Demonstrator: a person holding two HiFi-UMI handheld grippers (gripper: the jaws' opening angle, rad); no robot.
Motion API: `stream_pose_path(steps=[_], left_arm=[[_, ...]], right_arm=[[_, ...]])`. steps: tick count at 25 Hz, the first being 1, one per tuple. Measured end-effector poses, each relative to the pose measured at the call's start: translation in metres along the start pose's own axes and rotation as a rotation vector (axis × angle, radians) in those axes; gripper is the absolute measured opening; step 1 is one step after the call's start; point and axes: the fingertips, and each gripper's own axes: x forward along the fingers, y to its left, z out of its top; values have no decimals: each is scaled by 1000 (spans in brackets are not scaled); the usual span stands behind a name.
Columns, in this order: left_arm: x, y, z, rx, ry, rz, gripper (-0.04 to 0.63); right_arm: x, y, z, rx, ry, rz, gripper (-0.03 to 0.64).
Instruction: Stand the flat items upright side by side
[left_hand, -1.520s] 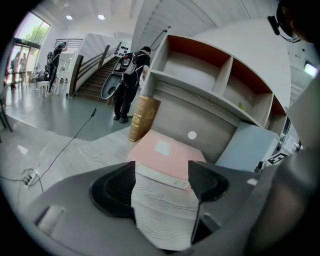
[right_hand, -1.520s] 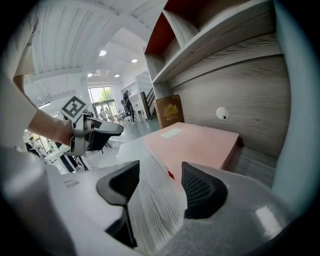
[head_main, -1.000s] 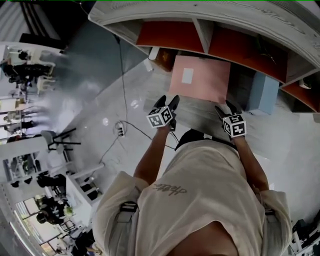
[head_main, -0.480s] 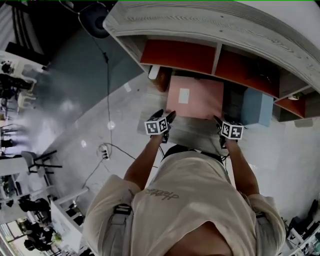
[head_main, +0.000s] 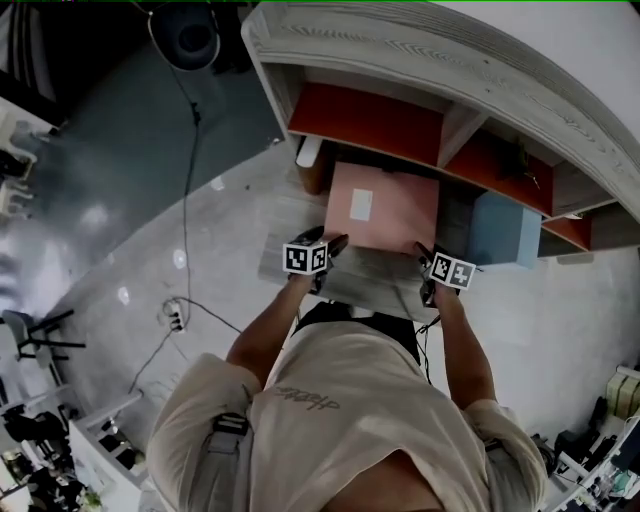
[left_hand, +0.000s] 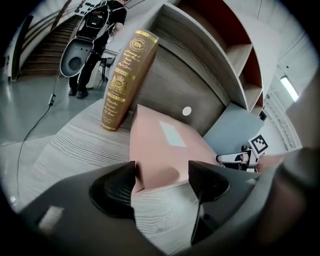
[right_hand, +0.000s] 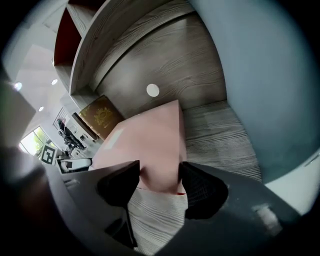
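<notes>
Two changes are showing since a second ago: your left gripper (left_hand: 161, 171) and your right gripper (right_hand: 160, 171) are sitting lower and tipping more steeply. Each one is at a near corner of the pink book (left_hand: 162, 142). The left one is holding its jaws apart, with the left near corner lying between them and no pad pressing. The right one is also standing open. Its jaws have just been closing a little, and the right near corner is filling the gap between them.

The book itself is still lying flat on the shelf board (left_hand: 75, 145). So I am judging that the grasp is only being prepared and the standing up is not yet begun.

The cover is looking smooth, matte and thin, with square corners and a pale label (left_hand: 172, 134). Behind it a thick brown book (left_hand: 122, 80) with gold print is leaning on its end. To the right a blue-grey flat item (head_main: 505, 228) is standing upright. The board is showing grey wood grain.
</notes>
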Motion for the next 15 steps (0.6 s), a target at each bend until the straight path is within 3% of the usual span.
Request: stream_pose_path(steps=[9,15], left_arm=[[-5,6,1,40,51,-40,362],[-12,21,4,94,71,-20,362]], right_arm=[[-12,14,-26,4,47,-7,253],[-22,39,-61,-42,77,23,244]])
